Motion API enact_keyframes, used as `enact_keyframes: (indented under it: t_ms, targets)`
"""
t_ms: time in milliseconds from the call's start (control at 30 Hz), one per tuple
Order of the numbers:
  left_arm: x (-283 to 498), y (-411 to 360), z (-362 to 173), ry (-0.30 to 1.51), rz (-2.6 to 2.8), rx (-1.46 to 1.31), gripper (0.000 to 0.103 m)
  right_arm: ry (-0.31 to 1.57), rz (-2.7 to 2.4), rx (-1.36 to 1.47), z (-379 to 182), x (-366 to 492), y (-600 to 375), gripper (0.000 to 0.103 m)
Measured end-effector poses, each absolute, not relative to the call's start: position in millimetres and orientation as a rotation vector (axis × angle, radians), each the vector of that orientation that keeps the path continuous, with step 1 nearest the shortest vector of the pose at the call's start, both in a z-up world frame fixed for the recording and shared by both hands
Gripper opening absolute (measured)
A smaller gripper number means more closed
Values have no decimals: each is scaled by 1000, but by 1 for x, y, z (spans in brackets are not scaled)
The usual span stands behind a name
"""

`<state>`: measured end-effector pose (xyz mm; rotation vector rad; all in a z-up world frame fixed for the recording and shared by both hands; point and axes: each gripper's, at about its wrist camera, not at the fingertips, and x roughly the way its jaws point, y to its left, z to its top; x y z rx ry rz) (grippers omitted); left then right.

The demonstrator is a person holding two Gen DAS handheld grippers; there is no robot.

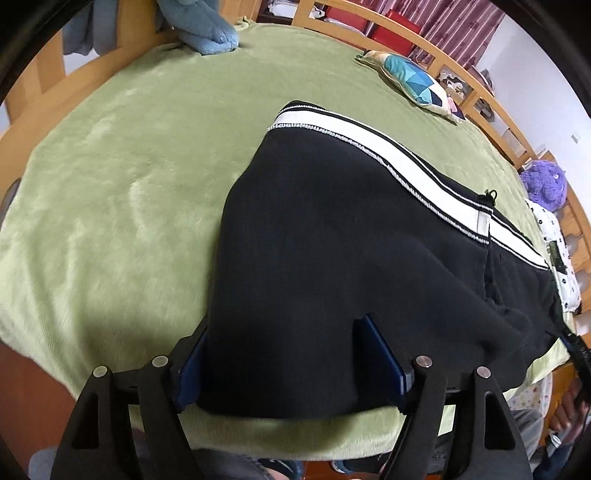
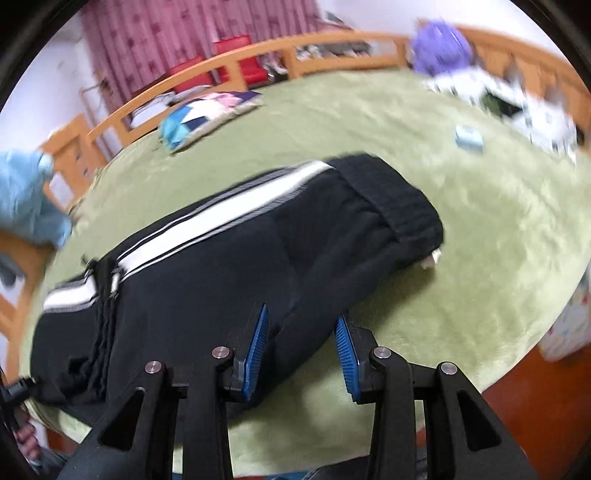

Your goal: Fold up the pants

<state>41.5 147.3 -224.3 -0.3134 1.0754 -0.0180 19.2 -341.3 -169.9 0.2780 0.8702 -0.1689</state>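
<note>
Pants [image 1: 332, 258] folded lengthwise on a green blanket [image 1: 110, 221], a gripper at each end of the near edge.

Left gripper [image 1: 291, 365] stands wide, its blue pads [image 1: 384, 358] straddling the near edge of the black fabric with slack between pad and cloth, so nothing is pinched. From there the pants run away to the right, a white side stripe [image 1: 369, 136] along the far edge. Beyond them on the blanket lie a blue plush toy [image 1: 210, 29], then a patterned cushion [image 1: 413, 81], then a purple plush toy [image 1: 543, 184] by the wooden bed rail [image 1: 443, 51]. Right gripper [image 2: 301, 350], seen in a blurred view, is parted about halfway; a fold of the pants sits between its ribbed blue pads, touching the left pad [image 2: 256, 343] while the right pad stands clear of it. The ribbed waistband [image 2: 399, 203] lies at the right end.
</note>
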Motion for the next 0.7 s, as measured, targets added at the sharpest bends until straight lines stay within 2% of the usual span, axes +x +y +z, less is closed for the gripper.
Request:
enact_keyframes:
  t_ms: [400,633,700]
  targets:
    - [-14,153,-204,1062,-4,-329,77,787,266,188,-132,34,-186,39]
    - [-41,163,-187,1040,-7,-354,77,963,350,149,-175,70,-135,37]
    - [-46,167,-183,1028,2,-364,77,1010,355,131,-191,73,-130,25]
